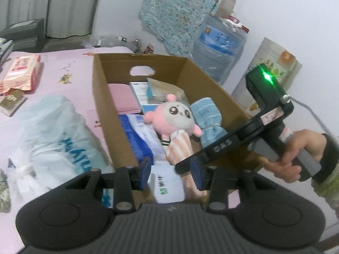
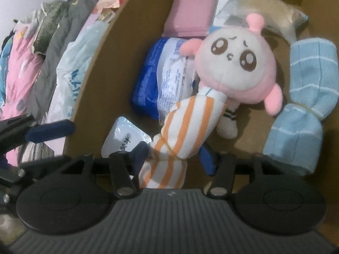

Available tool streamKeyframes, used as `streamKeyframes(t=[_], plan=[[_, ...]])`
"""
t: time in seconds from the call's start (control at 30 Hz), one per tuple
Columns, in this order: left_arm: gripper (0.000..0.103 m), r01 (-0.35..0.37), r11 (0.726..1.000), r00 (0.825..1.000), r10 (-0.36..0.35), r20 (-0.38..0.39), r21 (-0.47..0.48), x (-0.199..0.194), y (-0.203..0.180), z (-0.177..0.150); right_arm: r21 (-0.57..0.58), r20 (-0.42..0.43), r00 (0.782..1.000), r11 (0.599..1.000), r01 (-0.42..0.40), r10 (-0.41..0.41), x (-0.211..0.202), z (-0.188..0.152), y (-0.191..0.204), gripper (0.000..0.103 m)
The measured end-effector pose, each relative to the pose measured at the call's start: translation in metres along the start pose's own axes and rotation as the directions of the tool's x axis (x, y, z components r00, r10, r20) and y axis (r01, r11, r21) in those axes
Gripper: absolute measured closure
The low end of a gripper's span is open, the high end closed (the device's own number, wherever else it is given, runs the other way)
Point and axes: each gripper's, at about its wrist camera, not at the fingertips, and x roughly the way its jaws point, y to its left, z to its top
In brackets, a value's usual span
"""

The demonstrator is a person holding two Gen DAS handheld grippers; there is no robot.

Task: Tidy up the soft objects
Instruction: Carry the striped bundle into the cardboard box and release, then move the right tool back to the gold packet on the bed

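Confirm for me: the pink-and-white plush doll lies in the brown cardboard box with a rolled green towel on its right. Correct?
Not quite. The rolled towel right of the pink-and-white plush doll is light blue with pale stripes, not green; the right wrist view shows it clearly. The rest holds: both lie inside the brown cardboard box.

A water jug (image 1: 218, 42) and patterned canister (image 1: 269, 72) stand by the wall (jug plastic-wrapped).
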Motion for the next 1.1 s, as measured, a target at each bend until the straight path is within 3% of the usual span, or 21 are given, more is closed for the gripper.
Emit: streamKeyframes(t=[0.23, 0.4, 0.47, 0.6, 0.73, 0.93, 1.1], plan=[[0.058, -0.030, 0.999, 0.998, 0.031, 0.049, -0.020, -0.021, 0.019, -0.001, 0.087, 0.128, 0.991, 0.996, 0.017, -0.028, -0.024, 0.004, -0.012, 0.044], [0.051, -0.049, 0.998, 0.995, 0.052, 0.082, -0.032, -0.037, 0.031, -0.006, 0.132, 0.124, 0.992, 0.991, 0.001, -0.018, -0.016, 0.005, -0.016, 0.044], [0.047, -0.075, 0.997, 0.993, 0.077, 0.092, -0.026, -0.045, 0.037, -0.011, 0.127, 0.129, 0.991, 0.992, 0.023, -0.039, -0.016, 0.006, -0.009, 0.044], [0.041, -0.150, 0.988, 0.982, 0.152, 0.115, -0.030, -0.066, 0.056, -0.024, 0.083, 0.216, 0.976, 0.996, 0.015, -0.033, -0.042, 0.011, 0.013, 0.044], [0.038, -0.261, 0.963, 0.952, 0.267, 0.148, -0.059, -0.089, 0.082, -0.040, 0.007, 0.294, 0.956, 1.000, -0.025, 0.022, -0.066, 0.021, 0.047, 0.039], [0.038, -0.460, 0.885, 0.873, 0.466, 0.146, -0.070, -0.100, 0.117, -0.059, -0.145, 0.306, 0.942, 0.984, -0.100, 0.141, -0.061, 0.055, 0.111, 0.028], [0.037, -0.491, 0.869, 0.866, 0.495, 0.079, -0.061, -0.084, 0.143, -0.065, -0.209, 0.246, 0.950, 0.968, -0.141, 0.191, -0.030, 0.094, 0.165, 0.021]])
